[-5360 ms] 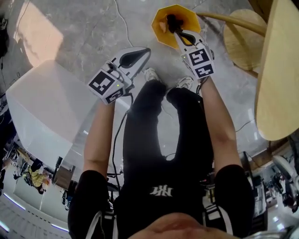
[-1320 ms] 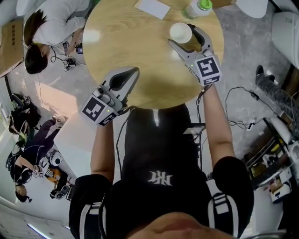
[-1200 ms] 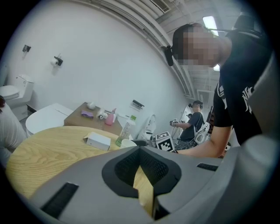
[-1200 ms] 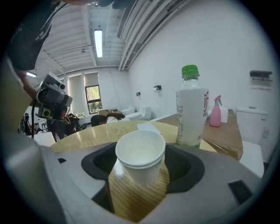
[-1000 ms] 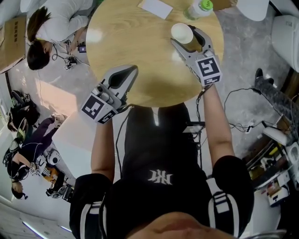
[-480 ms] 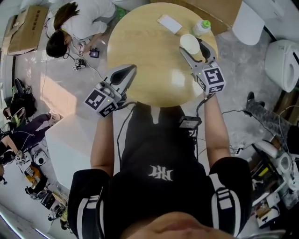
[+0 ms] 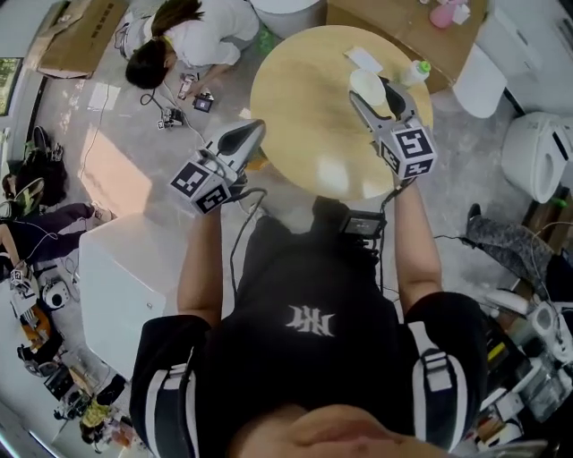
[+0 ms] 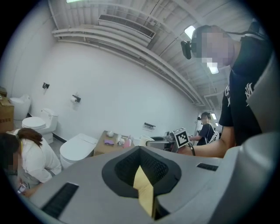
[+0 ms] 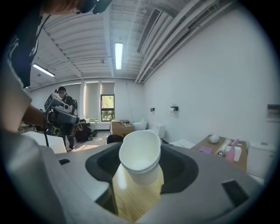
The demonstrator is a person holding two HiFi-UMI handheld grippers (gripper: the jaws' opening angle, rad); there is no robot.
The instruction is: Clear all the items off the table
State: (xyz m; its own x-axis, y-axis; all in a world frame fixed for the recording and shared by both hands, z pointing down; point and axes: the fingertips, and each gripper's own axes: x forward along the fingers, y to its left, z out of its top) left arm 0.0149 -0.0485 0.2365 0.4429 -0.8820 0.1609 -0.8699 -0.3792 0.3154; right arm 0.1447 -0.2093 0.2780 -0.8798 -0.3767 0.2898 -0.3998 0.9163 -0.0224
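A white paper cup (image 9: 140, 154) sits between the jaws of my right gripper (image 9: 141, 175), pressed into an oval. These jaws have just been closing on it, and the cup (image 7: 365, 85) hangs above the far right part of the round wooden table (image 7: 304, 125). My right gripper (image 7: 376, 89) is raised over that side. My left gripper (image 7: 243, 136) hovers off the table's left edge, shut and empty; in its own view my left gripper (image 8: 142, 166) shows only a thin slit. A green-capped bottle (image 7: 414, 72) and a white card (image 7: 363, 59) lie on the far side of the table.
A person crouches on the floor (image 7: 192, 31) beyond the table's left side. A white block (image 7: 112, 277) stands at my left. White toilets (image 7: 533, 152) and a cardboard box (image 7: 394, 22) stand to the right and behind. Cables trail over the floor.
The view has risen and the table looks smaller and farther below. Both grippers have come up; the right one has carried the cup up off the tabletop.
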